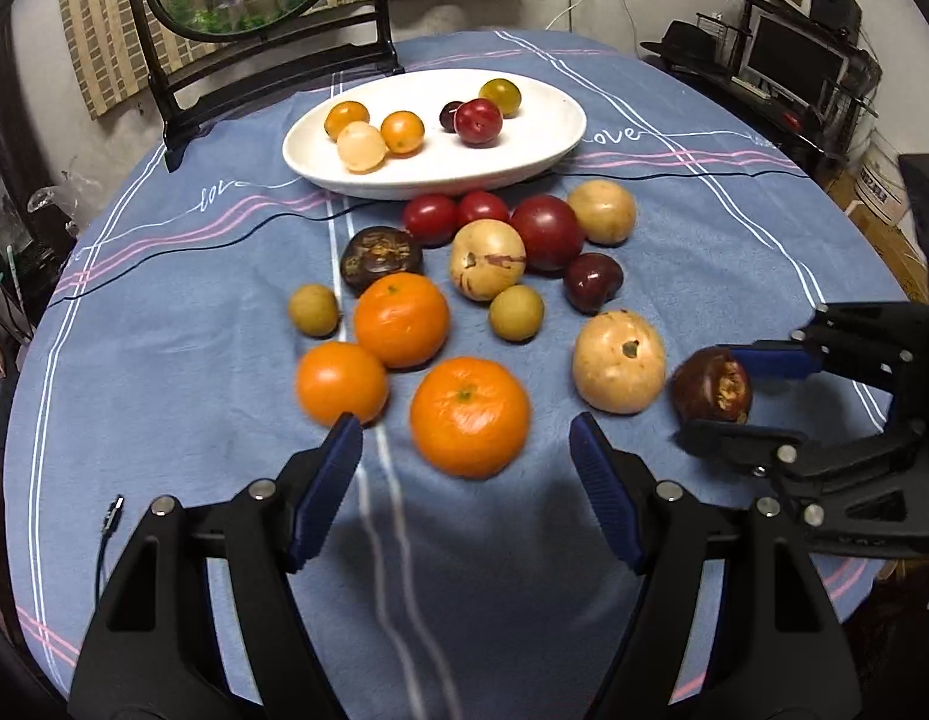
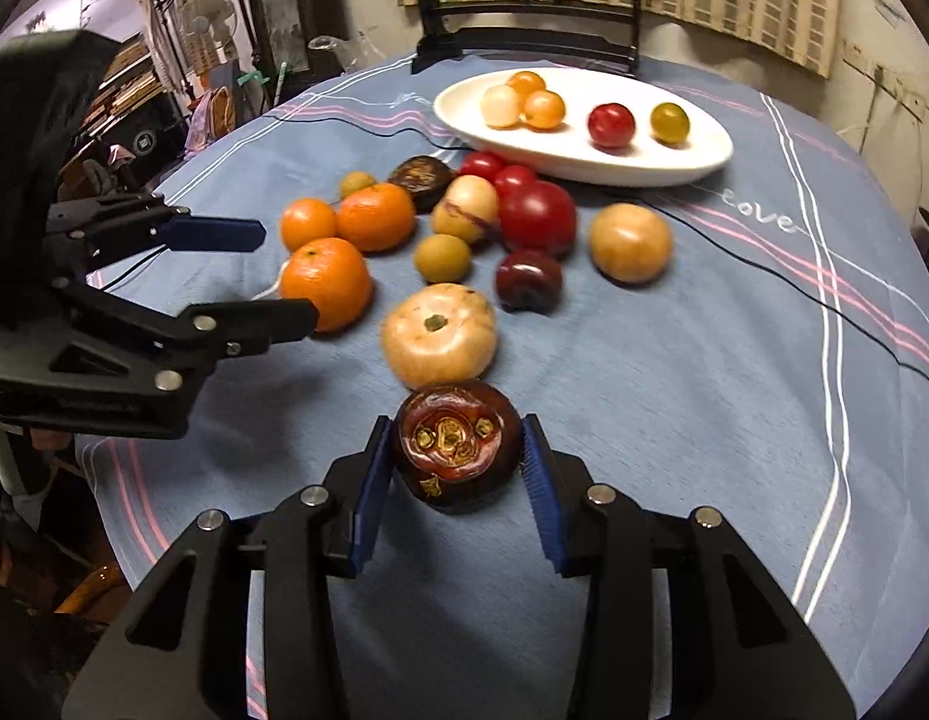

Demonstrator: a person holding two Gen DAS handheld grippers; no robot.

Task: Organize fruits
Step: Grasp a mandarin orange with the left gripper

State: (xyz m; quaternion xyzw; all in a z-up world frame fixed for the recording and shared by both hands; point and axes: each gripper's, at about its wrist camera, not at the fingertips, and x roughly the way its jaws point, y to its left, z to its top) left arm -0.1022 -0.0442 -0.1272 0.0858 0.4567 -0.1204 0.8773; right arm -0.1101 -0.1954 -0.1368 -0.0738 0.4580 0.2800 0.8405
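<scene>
The right claw (image 2: 458,456) is gripping a dark maroon fruit (image 2: 457,445), its ribbed blue pads (image 2: 539,483) pressing on both flanks of the glossy, squat round body. The scarred, tan-flecked end of that fruit is facing back toward the right wrist camera, so its short axis is running along the fingers. From the left wrist view the same fruit (image 1: 712,385) is sitting at about 3 o'clock, low over the soft blue table (image 1: 164,360) cloth with its pink and white stripes; whether it is touching the cloth, I cannot tell. The left claw (image 1: 467,450) is hanging wide, holding nothing, and its blue pads (image 1: 335,474) are bracketing a dimpled orange mandarin (image 1: 470,417) dead ahead at 12 o'clock, stem dimple pointing up. Two more mandarins (image 1: 401,319) are lying just beyond toward 11 o'clock, near a pale, smooth, flattened fruit (image 1: 619,361) at 1 o'clock. Further out, red tomatoes (image 1: 547,232), small olive-brown balls (image 1: 516,312) and another dark wrinkled fruit (image 1: 380,258) are crowding together. At the far 12 o'clock edge a glossy white oval plate (image 1: 536,150), long axis running 9 to 3, is carrying small orange, pale, red and yellow-green fruits.
</scene>
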